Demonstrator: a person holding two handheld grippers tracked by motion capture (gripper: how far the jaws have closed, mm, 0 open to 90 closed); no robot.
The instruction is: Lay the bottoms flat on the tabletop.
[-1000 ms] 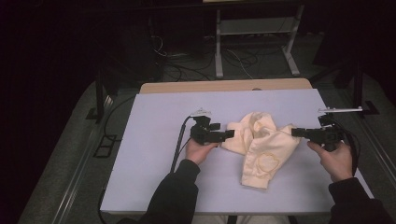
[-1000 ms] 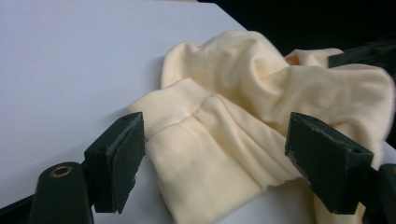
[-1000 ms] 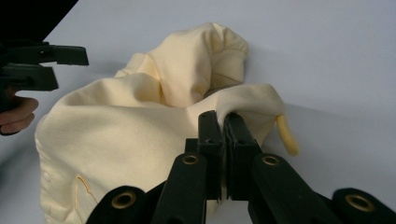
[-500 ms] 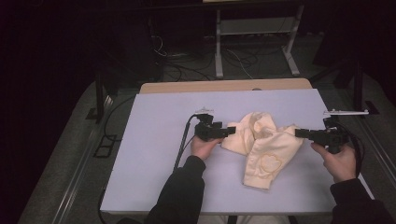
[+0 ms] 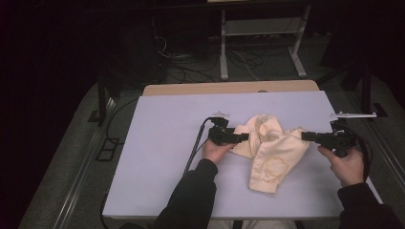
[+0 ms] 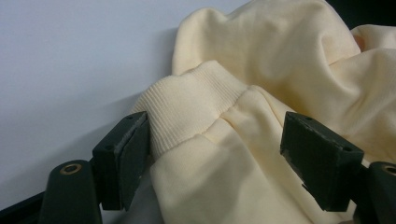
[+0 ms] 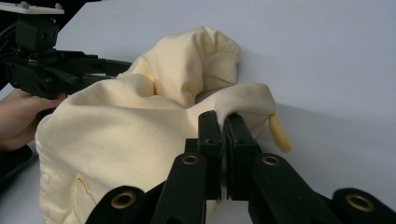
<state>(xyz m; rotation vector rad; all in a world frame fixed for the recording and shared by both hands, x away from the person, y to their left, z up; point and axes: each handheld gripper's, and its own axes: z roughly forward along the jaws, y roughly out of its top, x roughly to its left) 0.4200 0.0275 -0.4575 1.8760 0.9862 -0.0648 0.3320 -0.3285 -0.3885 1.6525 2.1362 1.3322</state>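
Two claws are working a cream sweatshirt lying crumpled mid-table. Right claw is pinching a fold of its edge tight; left claw, jaws apart and just now narrowing, is straddling the ribbed cuff without pressing yet. Closing too shallow may be catching only the ribbing, letting it slip free. Bunched folds behind are crowding the cuff; a cable is trailing nearby.

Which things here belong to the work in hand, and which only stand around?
In the work:
- cream sweatshirt
- left gripper, open around its ribbed cuff
- right gripper, shut on the cloth

Standing around:
- white table
- metal frame behind
- floor cables
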